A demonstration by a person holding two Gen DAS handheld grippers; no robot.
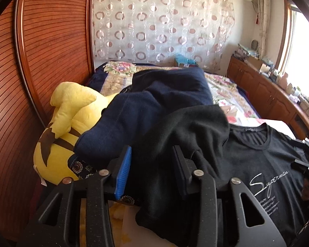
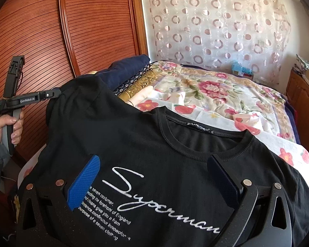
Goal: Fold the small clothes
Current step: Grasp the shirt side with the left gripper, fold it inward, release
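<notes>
A black T-shirt (image 2: 146, 144) with white script print lies face up on the flowered bed; it also shows in the left wrist view (image 1: 263, 164). My left gripper (image 1: 152, 160) is shut on the shirt's left sleeve (image 1: 195, 127) and holds it lifted and bunched. In the right wrist view the left gripper (image 2: 58, 93) pinches the sleeve edge at the left. My right gripper (image 2: 154, 177) hangs open over the shirt's chest, its blue pads either side of the print, holding nothing.
A folded navy garment (image 1: 160, 94) sits behind the sleeve beside a yellow plush toy (image 1: 66, 127). A brown slatted wardrobe (image 2: 51, 30) stands at the left. The flowered bedspread (image 2: 216, 94) stretches behind. Wooden cabinets (image 1: 263, 90) line the right.
</notes>
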